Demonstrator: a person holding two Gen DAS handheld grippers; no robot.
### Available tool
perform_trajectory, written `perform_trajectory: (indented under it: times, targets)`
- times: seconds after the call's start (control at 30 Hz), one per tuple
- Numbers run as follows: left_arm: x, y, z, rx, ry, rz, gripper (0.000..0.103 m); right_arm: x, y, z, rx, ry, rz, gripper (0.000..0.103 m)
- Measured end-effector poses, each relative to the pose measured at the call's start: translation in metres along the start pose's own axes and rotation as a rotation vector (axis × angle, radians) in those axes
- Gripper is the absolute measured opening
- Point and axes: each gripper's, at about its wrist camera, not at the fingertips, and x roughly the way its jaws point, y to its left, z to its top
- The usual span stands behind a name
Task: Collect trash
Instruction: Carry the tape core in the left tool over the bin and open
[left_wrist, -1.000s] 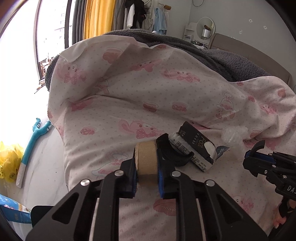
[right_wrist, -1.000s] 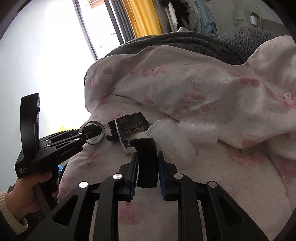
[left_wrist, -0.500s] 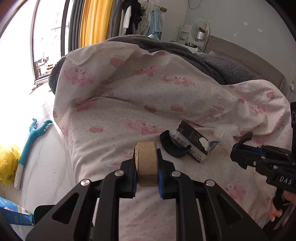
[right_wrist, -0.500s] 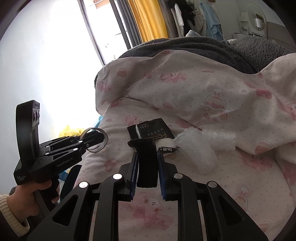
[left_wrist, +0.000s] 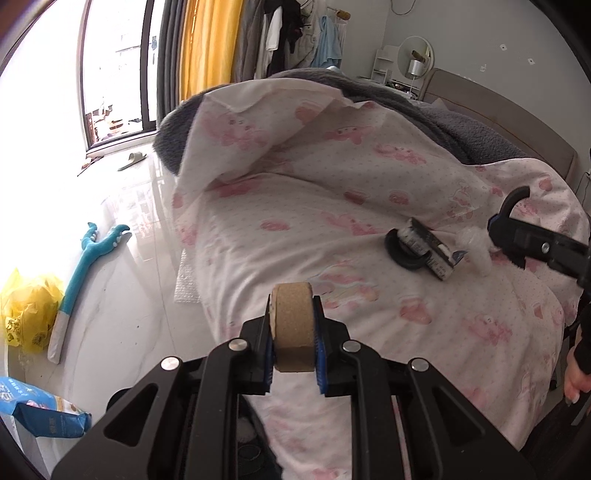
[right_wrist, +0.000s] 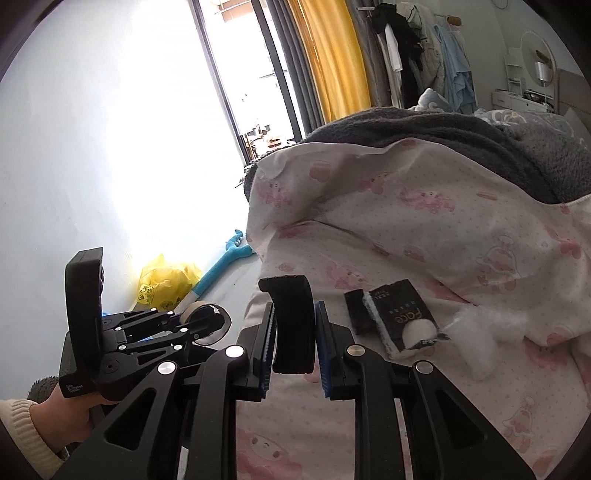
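Observation:
My left gripper (left_wrist: 293, 334) is shut on a brown cardboard tape core (left_wrist: 293, 328), held above the near edge of the bed. My right gripper (right_wrist: 293, 345) is shut on a curved black plastic piece (right_wrist: 291, 325); it also shows at the right of the left wrist view (left_wrist: 496, 223). On the pink-print bedsheet (left_wrist: 332, 206) lie a black "Face" packet (right_wrist: 402, 319), a black ring (left_wrist: 404, 253) beside it, and a crumpled piece of clear bubble wrap (right_wrist: 487, 326). The left gripper shows in the right wrist view (right_wrist: 207, 319).
A yellow plastic bag (left_wrist: 27, 306) and a blue toy stick (left_wrist: 86, 269) lie on the white floor left of the bed. A blue package (left_wrist: 40, 413) lies at the lower left. A grey blanket (right_wrist: 443, 140) covers the far side of the bed.
Both grippers have pulled back and up from the bed with their items held. The packet, ring and bubble wrap now look farther away. More floor shows on the left.

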Motion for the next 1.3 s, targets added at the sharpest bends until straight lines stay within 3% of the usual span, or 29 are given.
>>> perform_trajectory:
  times: [0.53, 0.93, 1.17, 1.23, 1.27, 1.3]
  targets:
    - [0.004, 0.082, -0.050, -0.048, 0.209, 0.077, 0.019, 0.046, 0.089, 0.007, -0.087, 0.070, 0.088, 0.021]
    - [0.020, 0.125, -0.102, -0.078, 0.421, 0.091, 0.019, 0.091, 0.134, 0.002, -0.119, 0.162, 0.138, 0.021]
    - [0.023, 0.145, -0.130, -0.098, 0.540, 0.051, 0.020, 0.110, 0.157, -0.006, -0.133, 0.210, 0.149, 0.021]
    - [0.020, 0.147, -0.136, -0.107, 0.549, 0.041, 0.035, 0.115, 0.162, -0.008, -0.137, 0.222, 0.150, 0.021]
    - [0.018, 0.149, -0.139, -0.107, 0.547, 0.038, 0.049, 0.118, 0.165, -0.009, -0.140, 0.229, 0.152, 0.021]
    - [0.017, 0.149, -0.140, -0.105, 0.546, 0.038, 0.056, 0.120, 0.168, -0.010, -0.142, 0.236, 0.153, 0.021]
